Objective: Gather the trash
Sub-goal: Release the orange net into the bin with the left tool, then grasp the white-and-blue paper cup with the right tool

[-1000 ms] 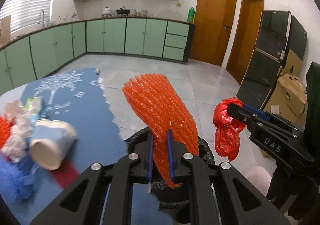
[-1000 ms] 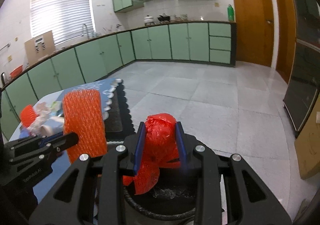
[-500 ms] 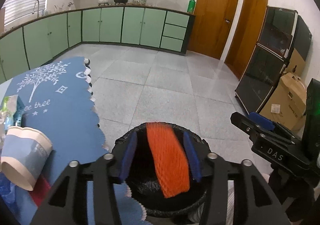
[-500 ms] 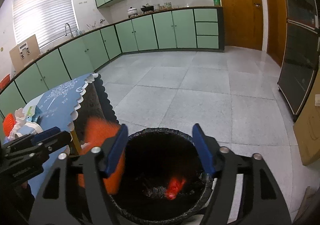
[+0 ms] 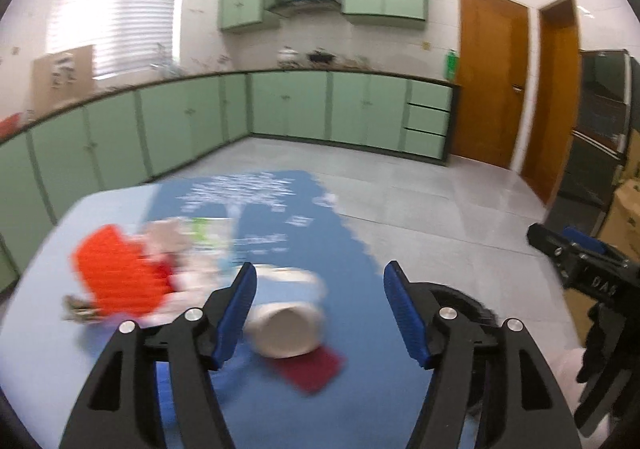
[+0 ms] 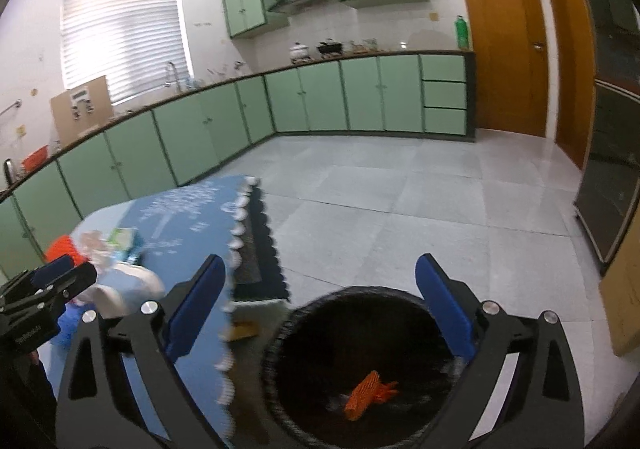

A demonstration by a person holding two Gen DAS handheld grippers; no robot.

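Note:
My left gripper is open and empty above the blue-clothed table. Just beyond it a white paper cup lies on its side beside a dark red square. Further left lie an orange foam net and a blurred pile of white wrappers. My right gripper is open and empty above the black bin, which holds an orange foam net. The bin's rim also shows in the left wrist view.
The bin stands on the tiled floor at the table's right edge. Green cabinets line the far walls. Wooden doors and cardboard boxes are at the right.
Both grippers have opened and dropped the orange net and red bag into the bin. The left gripper has swung left, back over the table; the right stays over the bin.

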